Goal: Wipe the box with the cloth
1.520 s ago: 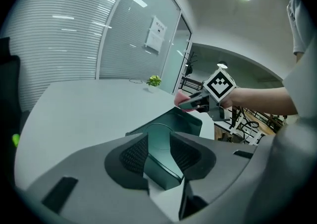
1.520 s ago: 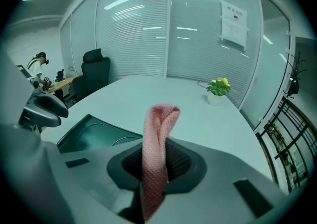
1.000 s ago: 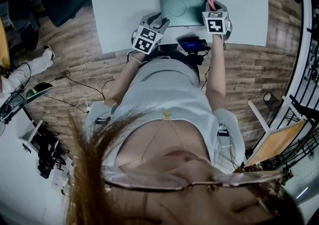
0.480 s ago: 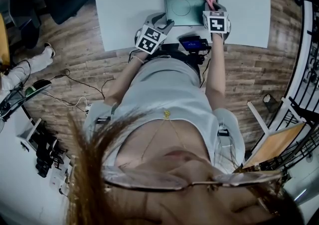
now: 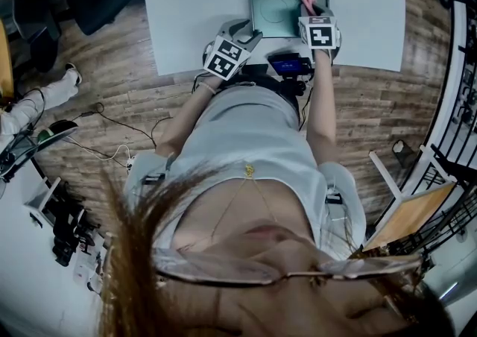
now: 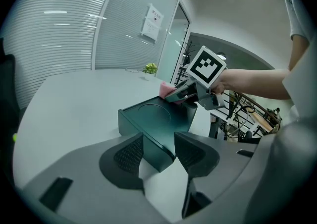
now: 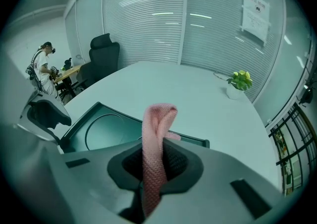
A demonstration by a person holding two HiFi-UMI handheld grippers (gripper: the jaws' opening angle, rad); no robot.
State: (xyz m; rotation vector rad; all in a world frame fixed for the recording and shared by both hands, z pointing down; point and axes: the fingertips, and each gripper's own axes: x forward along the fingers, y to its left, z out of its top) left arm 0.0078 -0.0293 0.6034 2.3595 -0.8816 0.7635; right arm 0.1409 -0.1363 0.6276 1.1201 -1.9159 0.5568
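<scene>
A dark green shallow box (image 5: 276, 15) lies on the white table (image 5: 194, 0) near its front edge. My left gripper (image 5: 250, 30) sits at the box's near left corner. In the left gripper view that corner (image 6: 158, 139) stands between the wide-spread jaws of the left gripper (image 6: 159, 156), and no pad clearly presses on it. My right gripper (image 5: 313, 9) is over the box's right end, shut on a pink cloth (image 7: 157, 134). The cloth (image 5: 306, 1) sticks out past the jaws above the box (image 7: 99, 129). From the left, the right gripper (image 6: 185, 94) and the cloth (image 6: 166, 89) show at the box's far end.
A small potted plant (image 7: 238, 83) stands far back on the table. An office chair (image 7: 101, 52) and a person (image 7: 43, 67) are beyond the table's left side. A dark device (image 5: 287, 67) hangs at the operator's waist by the table edge.
The right gripper has slid a little to the left over the box's right end with the cloth in it. The left gripper has stayed at the near left corner.
</scene>
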